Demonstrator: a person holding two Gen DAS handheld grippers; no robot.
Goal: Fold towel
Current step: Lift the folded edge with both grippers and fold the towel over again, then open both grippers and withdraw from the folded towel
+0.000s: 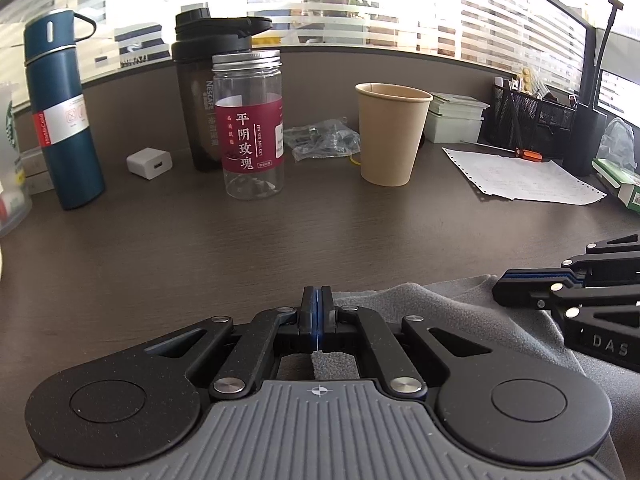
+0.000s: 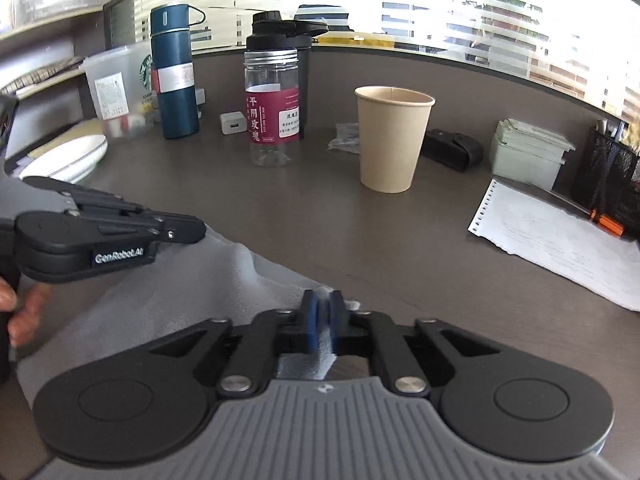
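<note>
A grey towel (image 1: 460, 316) lies on the dark desk at the near edge; it also shows in the right wrist view (image 2: 180, 296). My left gripper (image 1: 316, 300) is shut, its jaws pressed together at the towel's left far edge, with towel cloth showing just behind them. My right gripper (image 2: 325, 304) is shut on the towel's far right edge, cloth pinched between the blue pads. The right gripper shows in the left wrist view (image 1: 520, 288) and the left gripper in the right wrist view (image 2: 188, 232), both low over the towel.
Beyond the towel stand a paper cup (image 1: 390, 132), a clear jar with a red label (image 1: 250, 128), a dark shaker bottle (image 1: 204, 80) and a blue flask (image 1: 60, 112). A white paper sheet (image 1: 520, 176) and a mesh organiser (image 1: 532, 120) sit at the right.
</note>
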